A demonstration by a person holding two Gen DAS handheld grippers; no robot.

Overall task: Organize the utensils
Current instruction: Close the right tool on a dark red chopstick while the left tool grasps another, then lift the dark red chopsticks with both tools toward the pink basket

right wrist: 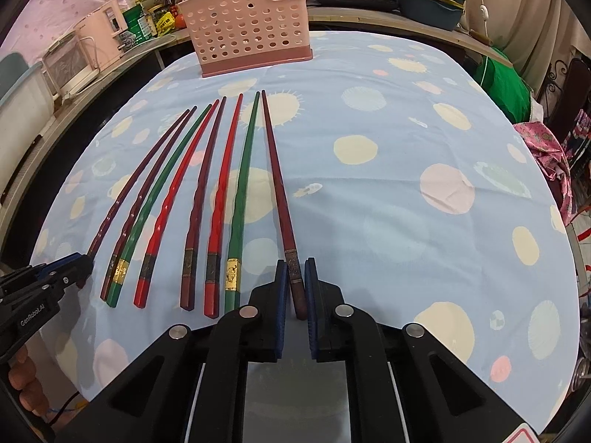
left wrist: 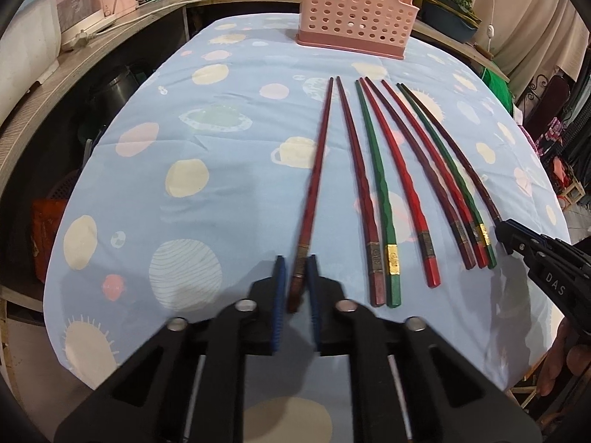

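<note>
The left hand-held gripper [left wrist: 297, 284] is clenched on the thick end of the leftmost chopstick [left wrist: 320, 162], a dark red one, its blue pads [left wrist: 279, 288] pressing that end from both sides near the front edge of the worktop [left wrist: 207, 199]. The right hand-held gripper [right wrist: 295, 288] is likewise clamped on the butt of the rightmost chopstick [right wrist: 275, 170], also dark red, at the other end of the row. Between these two lie six more chopsticks [right wrist: 199, 199], red, dark red and green, side by side on the blue patterned cloth, thick ends toward the front edge and tips fanning toward the back. At the back edge of the worktop, past the tips and well apart from them, a pink holder [right wrist: 247, 33] with a perforated wall stands upright. A counter [left wrist: 110, 26] crowded with appliances and jars runs behind and to the left.
</note>
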